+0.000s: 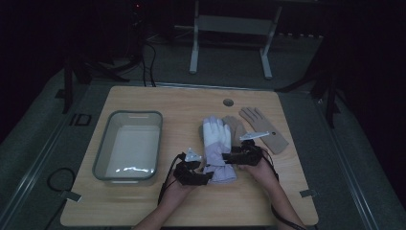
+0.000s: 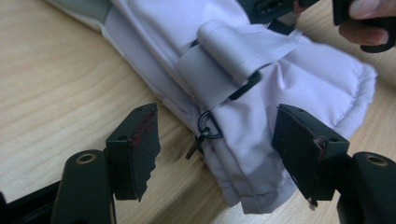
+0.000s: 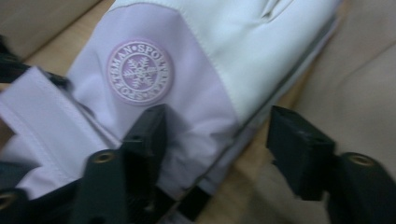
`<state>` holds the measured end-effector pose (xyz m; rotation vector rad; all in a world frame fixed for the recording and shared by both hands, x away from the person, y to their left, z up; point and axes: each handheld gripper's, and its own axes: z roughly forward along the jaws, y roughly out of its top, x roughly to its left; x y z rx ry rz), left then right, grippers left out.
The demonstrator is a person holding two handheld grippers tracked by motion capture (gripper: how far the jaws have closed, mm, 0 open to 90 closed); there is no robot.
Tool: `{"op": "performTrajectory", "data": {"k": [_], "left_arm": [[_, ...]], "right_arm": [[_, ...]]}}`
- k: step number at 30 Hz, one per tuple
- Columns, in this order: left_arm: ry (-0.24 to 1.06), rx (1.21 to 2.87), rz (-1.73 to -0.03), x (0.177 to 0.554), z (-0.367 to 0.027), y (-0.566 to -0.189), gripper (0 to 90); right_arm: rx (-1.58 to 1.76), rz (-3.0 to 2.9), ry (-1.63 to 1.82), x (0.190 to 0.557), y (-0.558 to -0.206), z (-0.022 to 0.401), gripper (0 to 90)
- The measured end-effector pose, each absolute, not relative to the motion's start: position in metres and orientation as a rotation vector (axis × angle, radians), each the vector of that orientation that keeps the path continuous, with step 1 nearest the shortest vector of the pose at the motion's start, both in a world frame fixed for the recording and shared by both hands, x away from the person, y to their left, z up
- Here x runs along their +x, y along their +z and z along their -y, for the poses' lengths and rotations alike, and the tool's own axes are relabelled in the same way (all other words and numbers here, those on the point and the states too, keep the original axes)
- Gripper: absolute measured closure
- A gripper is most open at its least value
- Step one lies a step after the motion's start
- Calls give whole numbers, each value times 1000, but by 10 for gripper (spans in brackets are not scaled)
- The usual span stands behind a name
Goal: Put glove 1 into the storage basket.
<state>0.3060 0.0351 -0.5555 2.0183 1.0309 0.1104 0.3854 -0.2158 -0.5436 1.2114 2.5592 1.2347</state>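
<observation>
Both tools sit at the cuff end of a white and lilac glove (image 1: 216, 143) that lies flat on the counter (image 1: 182, 103), fingers pointing away from the person.

The left tool (image 1: 207, 176) comes at the cuff from the glove's left side. In the left gripper view its jaws stand apart with the cuff corner (image 2: 261, 154) between them; the far pad is just beside the fabric, the near pad is over bare wood, and neither presses on it. A strap (image 2: 224, 60) and a small black ring (image 2: 208, 125) lie on the cuff just ahead of the jaws.

The right tool (image 1: 229, 157) comes from the glove's right side, a little further up the cuff. In the right gripper view its jaws are also apart: one pad lies on the lilac fabric just below a round snowflake badge (image 3: 139, 71), the other hangs off the glove's edge, over wood, so there is no clamp on it.

Beyond the right tool, two tan gloves (image 1: 262, 128) lie flat beside the white one. Well off to the left tool's side stands a grey tub (image 1: 103, 148).
</observation>
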Motion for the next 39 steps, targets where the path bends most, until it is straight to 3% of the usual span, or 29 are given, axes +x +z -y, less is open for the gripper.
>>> {"op": "performTrajectory", "data": {"k": [6,12,17,23,39], "left_arm": [[33,2023,-1007,313,-37,-561,368],[-36,2039,-987,318,-37,-563,434],[-89,2066,-994,320,-36,-557,602],[-108,2072,-1002,320,-36,-555,726],[-105,2133,-980,321,-35,-546,759]], "right_arm": [[1361,-2634,1316,395,-552,220,460],[1412,-2656,1438,397,-559,224,630],[1283,-2628,1258,386,-545,210,763],[1176,-2552,1109,372,-537,195,783],[1134,-2498,1066,361,-529,188,793]]}}
